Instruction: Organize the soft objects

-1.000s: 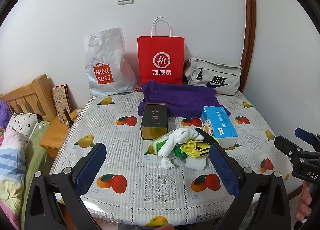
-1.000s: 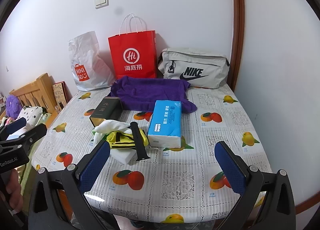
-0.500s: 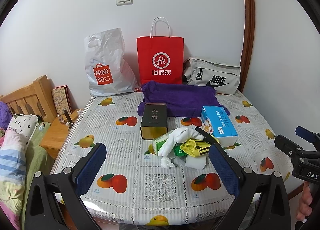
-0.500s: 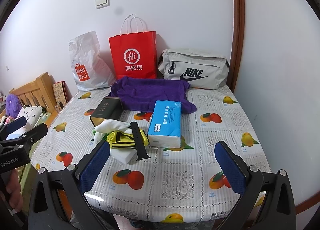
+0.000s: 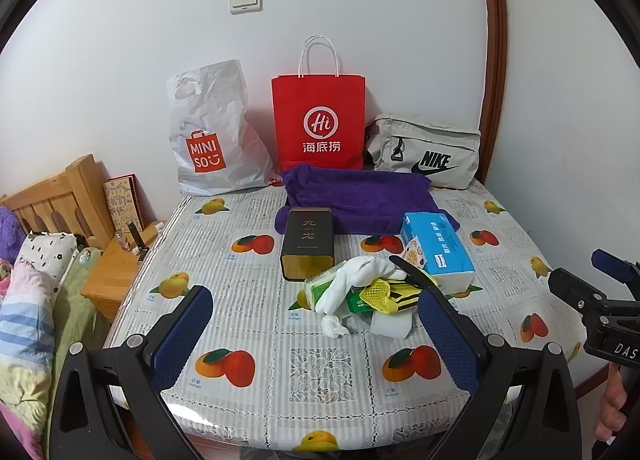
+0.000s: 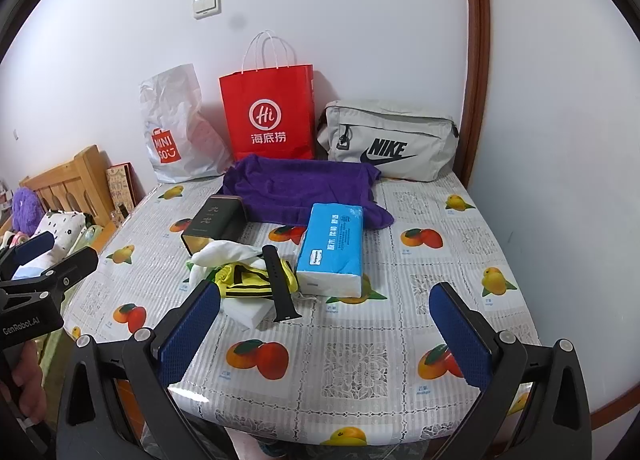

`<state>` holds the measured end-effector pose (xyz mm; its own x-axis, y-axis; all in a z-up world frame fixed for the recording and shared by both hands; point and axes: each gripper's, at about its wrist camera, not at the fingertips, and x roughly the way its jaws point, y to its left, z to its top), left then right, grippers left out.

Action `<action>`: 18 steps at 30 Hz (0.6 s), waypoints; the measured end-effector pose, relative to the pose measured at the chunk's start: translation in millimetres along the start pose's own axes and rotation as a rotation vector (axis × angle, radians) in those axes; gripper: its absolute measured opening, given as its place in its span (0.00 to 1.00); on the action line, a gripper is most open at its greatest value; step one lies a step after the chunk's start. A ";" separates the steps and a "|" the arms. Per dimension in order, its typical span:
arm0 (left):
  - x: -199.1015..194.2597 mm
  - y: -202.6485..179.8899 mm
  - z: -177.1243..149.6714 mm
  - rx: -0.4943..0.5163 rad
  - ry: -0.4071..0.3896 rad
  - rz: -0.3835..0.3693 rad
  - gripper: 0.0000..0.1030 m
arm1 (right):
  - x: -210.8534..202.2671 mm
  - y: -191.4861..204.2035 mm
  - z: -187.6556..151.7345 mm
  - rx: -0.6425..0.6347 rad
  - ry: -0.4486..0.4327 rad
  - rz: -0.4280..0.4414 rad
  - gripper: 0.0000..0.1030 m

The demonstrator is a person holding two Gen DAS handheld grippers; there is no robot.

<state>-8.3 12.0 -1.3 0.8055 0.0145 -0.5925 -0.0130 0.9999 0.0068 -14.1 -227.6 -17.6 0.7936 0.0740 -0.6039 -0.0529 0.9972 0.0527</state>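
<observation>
Although both tools hover at the near edge of the desk (image 5: 256,324), almost nothing has shifted over the last second, so the sorting has not begun. In the left wrist view, the left gripper (image 5: 316,334) has its fingers spread wide and empty, well short of the heap: a white glove (image 5: 352,280), a yellow mesh cloth (image 5: 380,294) and a white sponge (image 5: 390,326) lie just beside the blue tissue pack (image 5: 438,252) and the dark tin (image 5: 307,244), with the purple towel (image 5: 360,195) behind. In the right wrist view, the right gripper (image 6: 324,334) is likewise spread and holds nothing; a black strap (image 6: 280,284) lies across the heap. A first pick, probably the glove, seems the next step.
</observation>
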 end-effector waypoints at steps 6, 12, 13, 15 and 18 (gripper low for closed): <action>-1.4 1.6 0.8 0.003 0.001 0.003 1.00 | -0.1 1.4 -1.0 -0.001 -0.002 0.003 1.00; -1.3 0.4 0.2 0.004 0.000 0.002 1.00 | -0.2 1.4 -1.6 -0.004 -0.003 0.004 1.00; -1.3 -0.1 0.0 0.004 -0.001 0.003 1.00 | -0.2 1.7 -1.6 -0.004 -0.003 0.005 1.00; -1.4 0.2 -0.1 0.003 0.000 0.005 1.00 | -0.4 2.1 -1.5 -0.004 -0.002 0.005 1.00; -2.2 0.9 0.2 0.005 0.000 0.005 1.00 | -1.1 2.4 -2.0 -0.005 -0.007 0.007 1.00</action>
<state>-10.0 12.9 0.2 0.8056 0.0192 -0.5921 -0.0139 0.9998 0.0135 -16.4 -225.3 -18.4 0.7977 0.0805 -0.5977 -0.0612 0.9967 0.0526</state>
